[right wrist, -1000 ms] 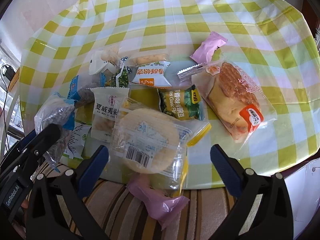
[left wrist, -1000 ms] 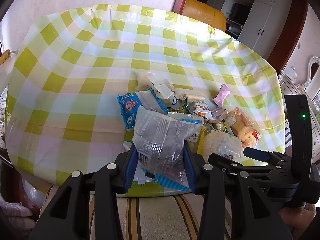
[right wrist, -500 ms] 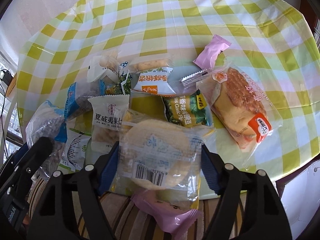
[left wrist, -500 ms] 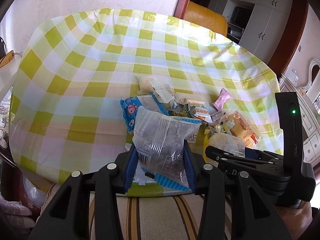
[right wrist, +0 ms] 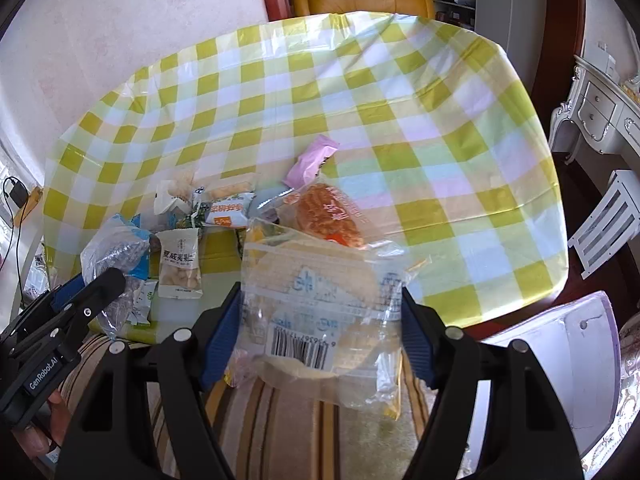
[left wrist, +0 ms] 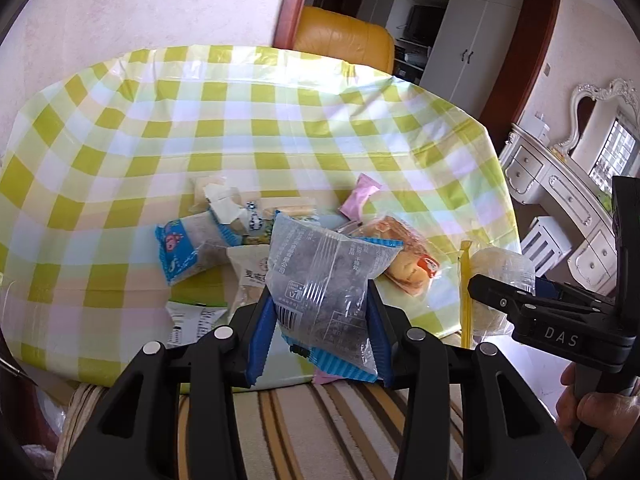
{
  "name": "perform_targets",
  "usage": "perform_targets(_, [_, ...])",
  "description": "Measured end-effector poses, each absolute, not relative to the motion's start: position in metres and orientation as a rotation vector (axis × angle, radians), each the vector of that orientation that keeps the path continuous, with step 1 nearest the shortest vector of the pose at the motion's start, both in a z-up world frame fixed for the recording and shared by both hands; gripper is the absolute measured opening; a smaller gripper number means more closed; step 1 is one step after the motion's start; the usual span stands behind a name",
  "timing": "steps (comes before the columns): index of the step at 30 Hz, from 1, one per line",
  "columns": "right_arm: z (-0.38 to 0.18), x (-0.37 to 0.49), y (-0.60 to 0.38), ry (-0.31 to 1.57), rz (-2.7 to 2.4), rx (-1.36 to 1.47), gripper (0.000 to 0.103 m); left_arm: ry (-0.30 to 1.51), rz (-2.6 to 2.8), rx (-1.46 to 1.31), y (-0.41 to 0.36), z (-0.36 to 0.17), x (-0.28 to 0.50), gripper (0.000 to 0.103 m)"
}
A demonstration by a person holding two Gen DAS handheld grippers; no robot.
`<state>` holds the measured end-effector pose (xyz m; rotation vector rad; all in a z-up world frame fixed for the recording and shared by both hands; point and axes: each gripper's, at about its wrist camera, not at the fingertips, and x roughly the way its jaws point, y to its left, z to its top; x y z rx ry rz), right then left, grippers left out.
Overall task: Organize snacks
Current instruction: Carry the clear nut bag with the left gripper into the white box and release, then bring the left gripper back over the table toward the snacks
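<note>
Holding two snacks clear of the pile: grey packet (left wrist: 320, 280) at lower centre of the left view, pinched narrow between the left gripper (left wrist: 318, 332) jaws; round cake (right wrist: 320, 312) in clear wrap at lower centre of the right view, squeezed by the right gripper (right wrist: 320, 340), jaws having just closed in on it from wide. Both lifted off the desk (left wrist: 120, 148), hanging above its near edge and the striped cloth (right wrist: 288, 432) below. Behind them, mid-frame, the remaining heap: blue packet (left wrist: 180, 252), white packet (right wrist: 179, 266), orange-label packet (right wrist: 228, 209), pink sachet (right wrist: 312, 158), orange cake (right wrist: 330, 216), overlapping loosely on the green check. Upper half of the desk bare. White bin (right wrist: 560, 344) at right edge of the right view, purpose unclear.

Step in hand, by judgement: carrying off a pair after pickup, sorting barely begun. Next move calls for picking a destination for each, likely open check beyond the heap, then lowering flat and releasing one at a time. Slippery wrap on the cake could sag or slide out; worth keeping level. No dragging through the heap.
</note>
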<state>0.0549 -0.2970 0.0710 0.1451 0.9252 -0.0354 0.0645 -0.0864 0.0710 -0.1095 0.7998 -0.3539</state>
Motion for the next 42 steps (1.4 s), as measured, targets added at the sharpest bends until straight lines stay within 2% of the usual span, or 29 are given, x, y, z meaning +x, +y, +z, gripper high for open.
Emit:
perform_targets(18, [0.024, -0.038, -0.473, 0.96, -0.423, 0.268, 0.071, 0.943, -0.801, 0.098, -0.285, 0.05, 0.032, 0.041])
perform_targets(30, [-0.012, -0.075, -0.524, 1.016, -0.59, 0.345, 0.074, 1.058, -0.99, 0.204, -0.36, 0.024, 0.007, 0.044])
perform_targets(31, [-0.014, -0.077, -0.527, 1.018, -0.6, 0.352, 0.076, 1.063, -0.997, 0.207, -0.363, 0.023, 0.007, 0.047])
perform_targets(32, [-0.015, -0.079, -0.529, 1.015, -0.612, 0.355, 0.077, 1.065, -1.005, 0.208, -0.364, 0.022, 0.007, 0.057])
perform_targets(34, [-0.015, -0.08, -0.53, 1.014, -0.628, 0.351, 0.077, 1.062, -1.006, 0.205, -0.364, 0.024, 0.007, 0.069])
perform_targets(39, [-0.004, -0.076, -0.524, 0.986, -0.621, 0.341, 0.078, 1.028, -0.937, 0.199, -0.343, 0.035, 0.008, 0.073])
perform_targets(42, [0.009, -0.069, -0.508, 0.956, -0.566, 0.345, 0.078, 0.95, -0.754, 0.22, -0.298, 0.048, 0.008, 0.083])
